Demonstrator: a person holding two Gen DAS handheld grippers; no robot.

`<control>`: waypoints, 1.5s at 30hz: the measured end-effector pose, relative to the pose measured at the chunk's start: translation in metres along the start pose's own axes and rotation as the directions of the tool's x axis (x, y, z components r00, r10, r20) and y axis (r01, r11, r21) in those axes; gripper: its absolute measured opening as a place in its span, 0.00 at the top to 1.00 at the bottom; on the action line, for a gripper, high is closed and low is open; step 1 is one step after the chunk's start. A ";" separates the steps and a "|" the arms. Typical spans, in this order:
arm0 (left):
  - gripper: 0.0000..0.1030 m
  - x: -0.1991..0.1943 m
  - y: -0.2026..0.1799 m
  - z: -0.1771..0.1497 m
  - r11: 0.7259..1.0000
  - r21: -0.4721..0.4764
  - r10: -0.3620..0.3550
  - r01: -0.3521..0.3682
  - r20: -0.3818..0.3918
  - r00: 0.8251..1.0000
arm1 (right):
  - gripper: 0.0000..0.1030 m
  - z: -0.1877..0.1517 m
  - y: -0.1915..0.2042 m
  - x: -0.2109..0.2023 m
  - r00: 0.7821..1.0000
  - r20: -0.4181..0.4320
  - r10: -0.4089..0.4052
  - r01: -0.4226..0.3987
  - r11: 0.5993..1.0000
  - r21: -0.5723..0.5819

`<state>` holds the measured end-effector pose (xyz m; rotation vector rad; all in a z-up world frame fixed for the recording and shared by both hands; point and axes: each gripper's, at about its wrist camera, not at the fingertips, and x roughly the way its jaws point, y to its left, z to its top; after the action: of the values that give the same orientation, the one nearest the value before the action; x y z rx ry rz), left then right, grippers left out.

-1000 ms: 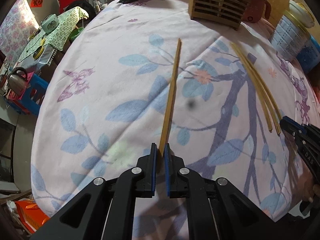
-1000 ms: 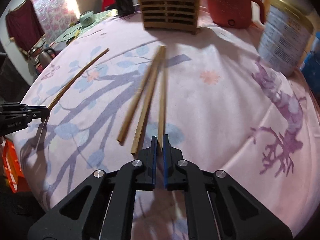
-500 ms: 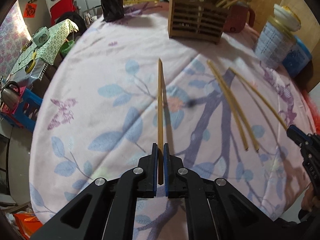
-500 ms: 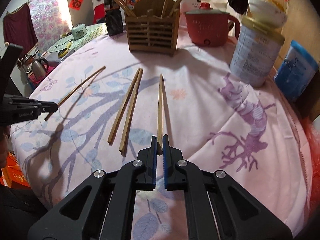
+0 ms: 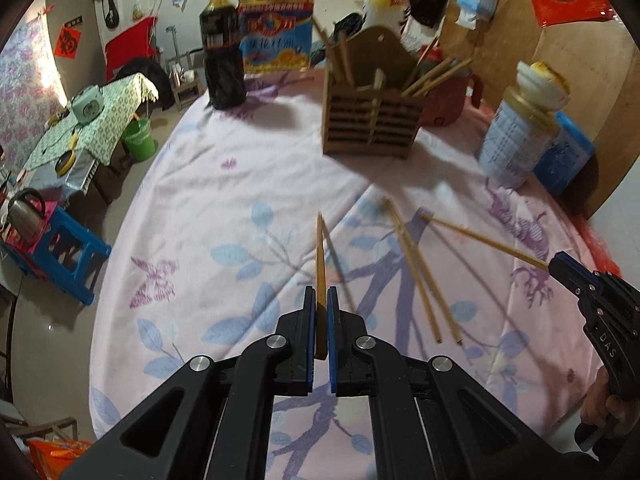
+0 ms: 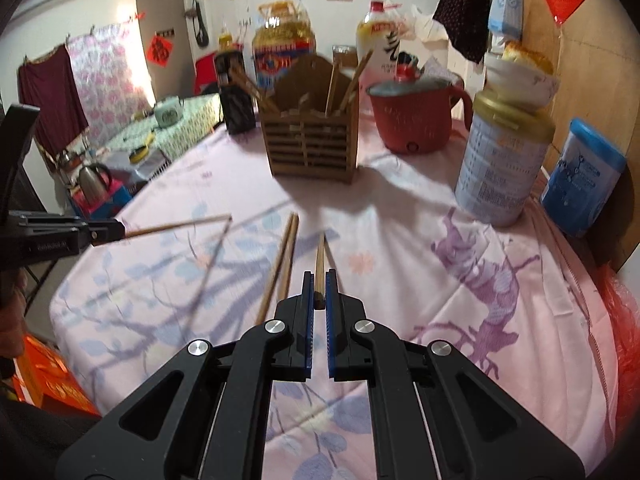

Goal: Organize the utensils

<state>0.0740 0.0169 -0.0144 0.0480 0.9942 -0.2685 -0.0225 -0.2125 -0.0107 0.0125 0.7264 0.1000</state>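
My left gripper point(image 5: 320, 300) is shut on a wooden chopstick point(image 5: 320, 256) and holds it above the flowered cloth, tip toward the wooden utensil holder point(image 5: 372, 128). My right gripper point(image 6: 319, 284) is shut on another chopstick point(image 6: 319, 258), also raised. The right gripper shows in the left wrist view point(image 5: 560, 266) with its chopstick point(image 5: 480, 238). The left gripper shows in the right wrist view point(image 6: 116, 229) with its chopstick point(image 6: 176, 224). Two more chopsticks point(image 5: 416, 268) lie side by side on the cloth between the grippers; they also show in the right wrist view point(image 6: 282, 264). The holder point(image 6: 312, 148) has several chopsticks in it.
Behind the holder stand a dark bottle point(image 5: 222, 56) and an oil jug point(image 5: 276, 28). A red pot point(image 6: 416, 120), a tall tin point(image 6: 504, 168) with a bowl on top and a blue box point(image 6: 584, 188) stand at the right. The table edge drops at left toward a blue stool point(image 5: 60, 252).
Both grippers have lifted their chopsticks off the cloth and tilted up, so more of the holder and the back of the table shows. The two loose chopsticks have stayed put.
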 end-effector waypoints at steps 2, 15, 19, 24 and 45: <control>0.94 -0.009 -0.004 0.004 1.000 0.010 -0.008 0.008 0.019 1.000 | 0.94 0.006 0.000 -0.008 1.000 0.026 0.004 -0.004 1.000 0.000; 0.94 -0.040 -0.024 0.018 0.996 0.073 -0.065 0.059 0.083 0.994 | 0.94 0.031 0.005 -0.043 0.991 0.127 0.040 -0.041 0.999 0.008; 0.86 -0.009 -0.007 -0.006 0.996 0.046 -0.070 0.070 -0.003 0.998 | 0.94 0.029 0.006 -0.043 0.991 0.126 0.041 -0.044 0.999 0.014; 0.84 0.032 0.005 -0.054 0.991 0.048 -0.113 0.122 -0.154 0.982 | 0.94 0.030 0.007 -0.044 0.992 0.117 0.043 -0.043 0.999 -0.002; 0.95 0.039 0.004 -0.085 0.994 0.027 -0.099 0.104 -0.150 0.984 | 0.94 0.035 -0.004 -0.041 0.994 0.080 0.079 -0.077 0.996 -0.035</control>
<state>0.0250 0.0264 -0.0941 0.0496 1.1422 -0.3798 -0.0290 -0.2195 0.0425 0.0147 0.6434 0.1850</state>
